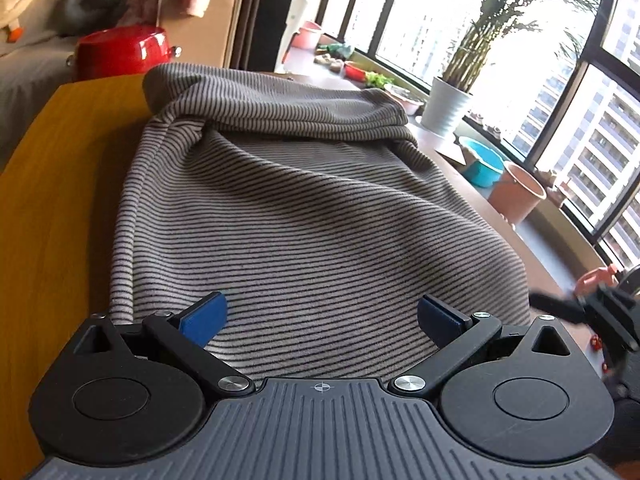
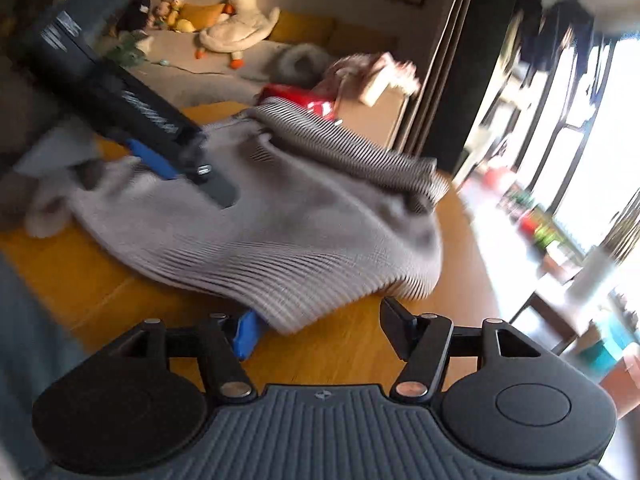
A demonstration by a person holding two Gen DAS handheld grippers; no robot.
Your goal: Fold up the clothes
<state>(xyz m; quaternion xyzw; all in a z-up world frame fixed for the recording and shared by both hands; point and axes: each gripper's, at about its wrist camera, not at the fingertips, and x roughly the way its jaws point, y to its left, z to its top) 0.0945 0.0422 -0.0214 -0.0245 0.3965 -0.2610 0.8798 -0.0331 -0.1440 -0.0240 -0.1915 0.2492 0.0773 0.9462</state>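
My left claw gapes wide over the shirt; my right claw, open, holds nothing beside its hem.

A grey garment with thin dark stripes lies spread ahead of the left gripper on the wooden table — its near hem runs beneath and between the wide-set blue pads. At the far end a thick fold is rolled back over the body. In the right wrist view the garment is blurred; a drooping near corner sits just ahead of the right gripper, beside its left pad.
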